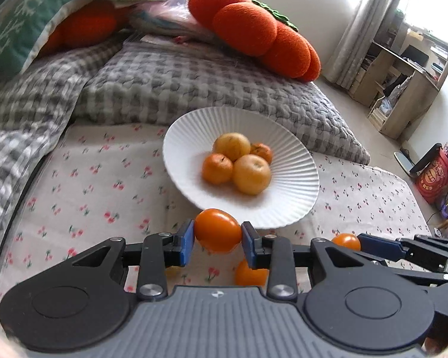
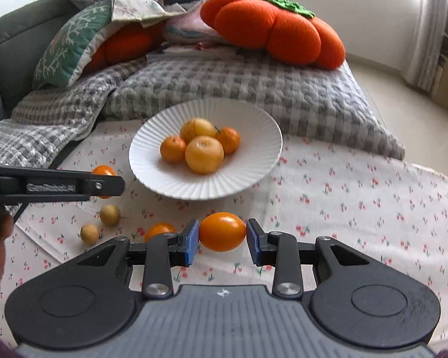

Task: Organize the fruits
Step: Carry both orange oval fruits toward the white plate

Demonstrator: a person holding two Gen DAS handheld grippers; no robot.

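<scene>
A white ribbed plate (image 1: 283, 208) (image 2: 152, 161) lies on the cherry-print sheet and holds several oranges and yellow fruits (image 1: 251, 173) (image 2: 204, 153). My left gripper (image 1: 217, 238) is shut on an orange tomato (image 1: 216, 229), just in front of the plate's near rim. My right gripper (image 2: 222, 240) is shut on another orange tomato (image 2: 222, 231), near the plate's front; it shows at the right in the left wrist view (image 1: 348, 241). Loose on the sheet: an orange tomato (image 2: 158, 229) (image 1: 249, 274) and two small yellow fruits (image 2: 109, 214) (image 2: 89, 234).
A grey checked blanket (image 1: 194, 89) (image 2: 254, 89) lies behind the plate, with orange pumpkin cushions (image 1: 254, 29) (image 2: 274, 26) and a green pillow (image 2: 71, 44). Shelves (image 1: 403, 89) and a red bag (image 1: 433, 176) stand off the bed's right edge.
</scene>
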